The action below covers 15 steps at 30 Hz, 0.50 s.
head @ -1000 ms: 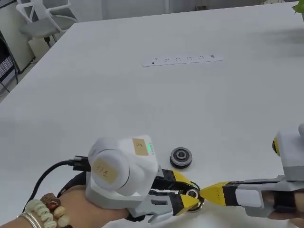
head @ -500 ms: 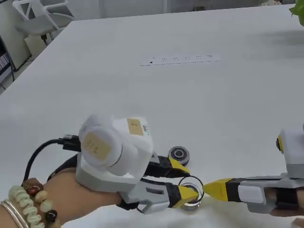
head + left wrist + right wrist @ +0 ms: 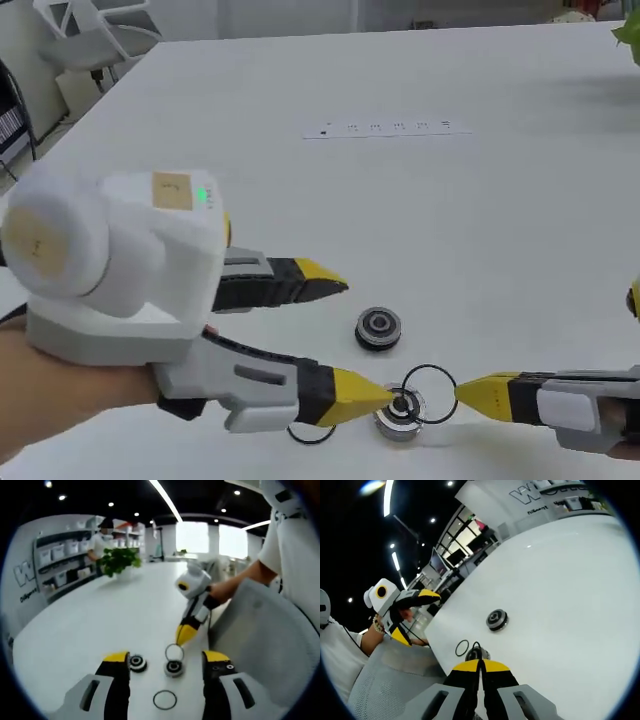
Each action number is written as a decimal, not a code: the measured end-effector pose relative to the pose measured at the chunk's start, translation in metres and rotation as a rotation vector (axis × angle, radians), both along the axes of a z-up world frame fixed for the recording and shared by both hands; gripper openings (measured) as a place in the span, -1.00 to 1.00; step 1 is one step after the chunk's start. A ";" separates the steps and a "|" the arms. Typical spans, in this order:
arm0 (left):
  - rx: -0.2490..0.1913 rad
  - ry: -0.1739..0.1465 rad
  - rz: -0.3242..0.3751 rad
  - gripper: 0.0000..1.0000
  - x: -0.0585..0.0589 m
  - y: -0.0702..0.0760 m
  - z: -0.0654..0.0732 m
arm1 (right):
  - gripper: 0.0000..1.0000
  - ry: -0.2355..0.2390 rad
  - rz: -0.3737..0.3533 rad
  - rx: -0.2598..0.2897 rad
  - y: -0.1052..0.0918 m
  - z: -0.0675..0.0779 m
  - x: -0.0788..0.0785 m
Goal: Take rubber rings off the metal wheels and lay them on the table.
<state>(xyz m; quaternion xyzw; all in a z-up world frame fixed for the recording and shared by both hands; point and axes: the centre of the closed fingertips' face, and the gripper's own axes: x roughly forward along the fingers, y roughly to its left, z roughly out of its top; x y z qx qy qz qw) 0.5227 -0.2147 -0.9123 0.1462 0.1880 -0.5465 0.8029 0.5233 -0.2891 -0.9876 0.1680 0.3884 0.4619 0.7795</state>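
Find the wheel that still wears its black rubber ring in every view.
Head view: the ringed wheel sits lower middle, just beyond the bare wheel.
Left gripper view: the ringed wheel sits low centre, left of the bare wheel.
Right gripper view: the ringed wheel sits near centre, up-right of the bare wheel.
Shared landmark: the bare wheel.

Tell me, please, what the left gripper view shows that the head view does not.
Left gripper view: a potted plant, wall shelves and the person's white sleeve. Head view: a power strip and a chair. Shared: the open left gripper, the right gripper shut on a lifted ring, a dark wheel, a silver wheel and a flat ring.
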 end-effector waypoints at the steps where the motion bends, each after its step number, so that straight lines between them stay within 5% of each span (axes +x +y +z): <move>1: 0.003 -0.008 0.007 0.25 0.000 0.005 0.002 | -1.00 -0.003 -0.005 -0.001 -0.002 0.002 0.001; 15: 0.024 -0.039 0.147 0.67 -0.004 0.068 0.011 | -1.00 -0.062 -0.014 0.003 -0.003 0.029 0.014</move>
